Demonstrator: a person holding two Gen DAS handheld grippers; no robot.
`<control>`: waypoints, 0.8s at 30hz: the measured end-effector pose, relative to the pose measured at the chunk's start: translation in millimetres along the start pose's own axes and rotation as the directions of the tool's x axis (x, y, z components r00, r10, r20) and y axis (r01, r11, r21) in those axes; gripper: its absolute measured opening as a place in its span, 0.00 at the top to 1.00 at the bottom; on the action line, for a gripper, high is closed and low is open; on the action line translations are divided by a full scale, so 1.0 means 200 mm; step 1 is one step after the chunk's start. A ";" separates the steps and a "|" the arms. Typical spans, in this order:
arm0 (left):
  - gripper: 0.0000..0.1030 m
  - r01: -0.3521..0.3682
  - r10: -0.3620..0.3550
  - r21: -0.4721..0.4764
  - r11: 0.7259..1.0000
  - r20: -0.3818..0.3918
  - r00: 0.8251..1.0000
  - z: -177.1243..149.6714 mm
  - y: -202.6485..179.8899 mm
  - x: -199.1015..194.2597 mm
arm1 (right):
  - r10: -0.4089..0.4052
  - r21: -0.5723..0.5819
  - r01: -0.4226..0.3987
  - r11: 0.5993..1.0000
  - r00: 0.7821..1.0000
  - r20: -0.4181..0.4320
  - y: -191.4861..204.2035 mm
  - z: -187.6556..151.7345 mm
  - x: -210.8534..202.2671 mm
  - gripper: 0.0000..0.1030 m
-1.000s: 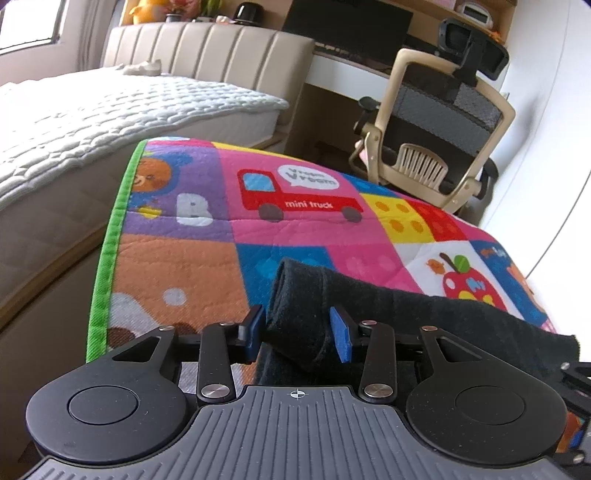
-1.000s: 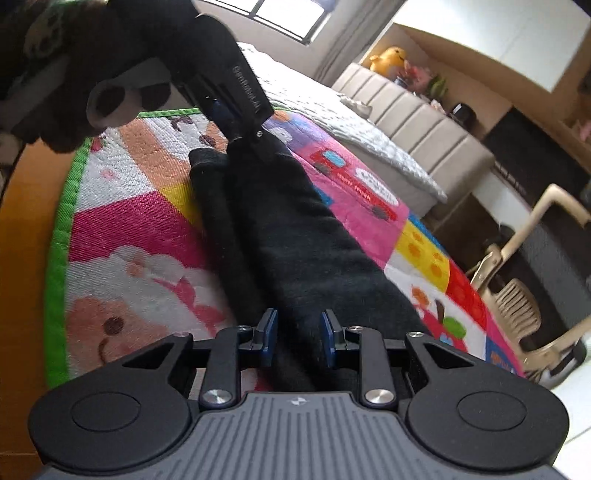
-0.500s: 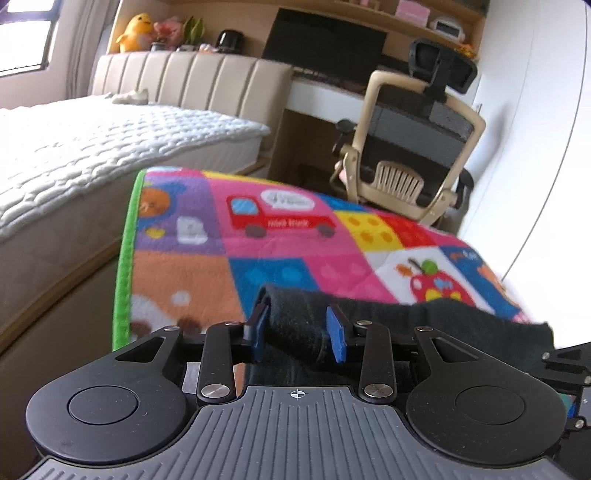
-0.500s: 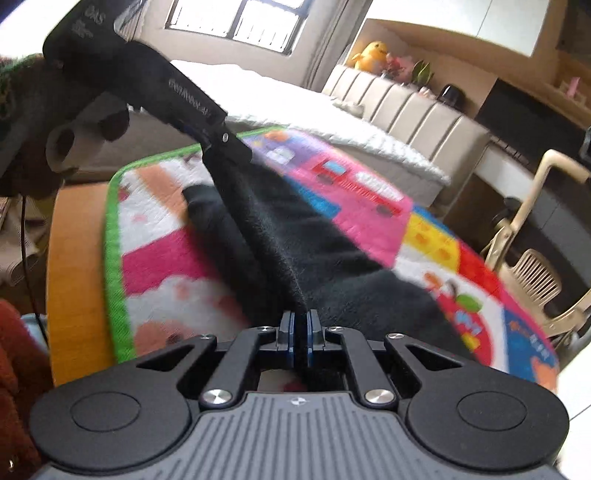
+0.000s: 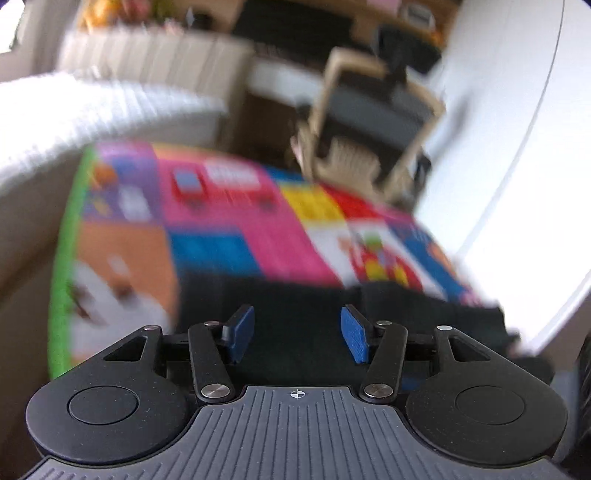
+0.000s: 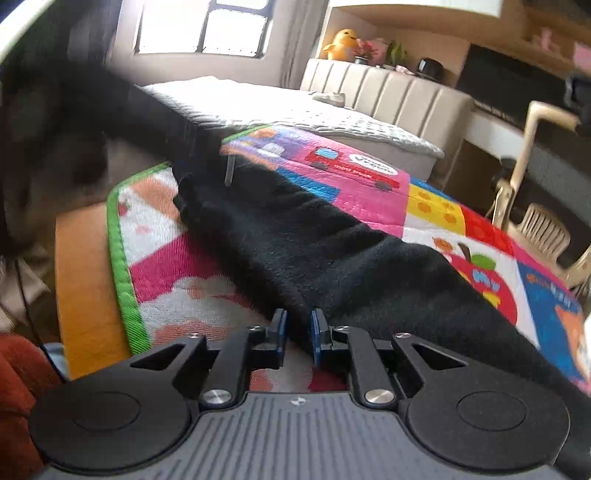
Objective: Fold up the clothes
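Bright window [image 6: 201, 31] behind white quilted bed [image 6: 280, 110] with beige padded headboard [image 6: 388, 92]. Beige mesh office chair [image 6: 535, 177] at right. Shelf with yellow plush toy [image 6: 341, 44]. White wall [image 5: 498, 110].

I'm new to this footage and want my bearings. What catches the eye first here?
The bright patchwork play mat with its green border and red truck, spread across the table. A long black garment lies along it. The right gripper, jaws opening, has a fold of it between them; the left gripper is opening just above it.
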State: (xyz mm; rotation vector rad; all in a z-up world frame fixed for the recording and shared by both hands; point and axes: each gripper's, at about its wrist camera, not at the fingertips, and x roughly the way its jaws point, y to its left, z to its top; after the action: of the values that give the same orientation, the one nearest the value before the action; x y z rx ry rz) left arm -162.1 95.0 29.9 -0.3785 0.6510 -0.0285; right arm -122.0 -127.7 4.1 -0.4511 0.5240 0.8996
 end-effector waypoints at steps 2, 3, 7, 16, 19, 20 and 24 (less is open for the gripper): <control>0.45 0.009 -0.010 -0.018 1.000 -0.047 0.999 -0.06 0.02 0.06 | 0.001 0.101 -0.001 0.995 1.000 0.007 -0.10 -0.01 -0.06 0.81; 0.45 0.013 -0.014 -0.016 1.000 -0.047 0.999 -0.08 0.02 0.07 | -0.010 0.159 0.008 0.987 1.000 0.013 -0.16 -0.02 -0.09 0.70; 0.46 0.051 -0.053 -0.041 0.998 -0.033 0.998 -0.09 0.08 0.05 | -0.235 0.451 0.199 0.870 0.972 0.024 -0.49 -0.11 -0.24 0.39; 0.46 0.032 -0.033 -0.015 0.999 -0.031 0.999 -0.04 0.09 0.10 | -0.455 0.707 0.411 0.575 0.879 -0.141 -0.83 -0.42 -0.32 0.40; 0.46 -0.013 0.014 0.014 1.000 -0.027 1.000 0.00 0.09 0.14 | -0.440 0.722 0.382 0.577 0.890 -0.119 -0.83 -0.43 -0.32 0.42; 0.46 -0.030 0.031 0.026 0.999 -0.025 0.999 0.02 0.09 0.15 | -0.428 0.730 0.367 0.577 0.897 -0.112 -0.82 -0.43 -0.32 0.44; 0.46 -0.077 0.078 0.060 0.995 -0.016 0.997 0.11 0.12 0.24 | -0.407 0.728 0.344 0.593 0.908 -0.097 -0.76 -0.45 -0.33 0.46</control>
State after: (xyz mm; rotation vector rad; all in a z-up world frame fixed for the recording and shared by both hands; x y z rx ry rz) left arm -112.8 117.4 9.0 -0.2961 0.6808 0.0227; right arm -51.6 -303.2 -4.7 0.2261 0.6392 0.2283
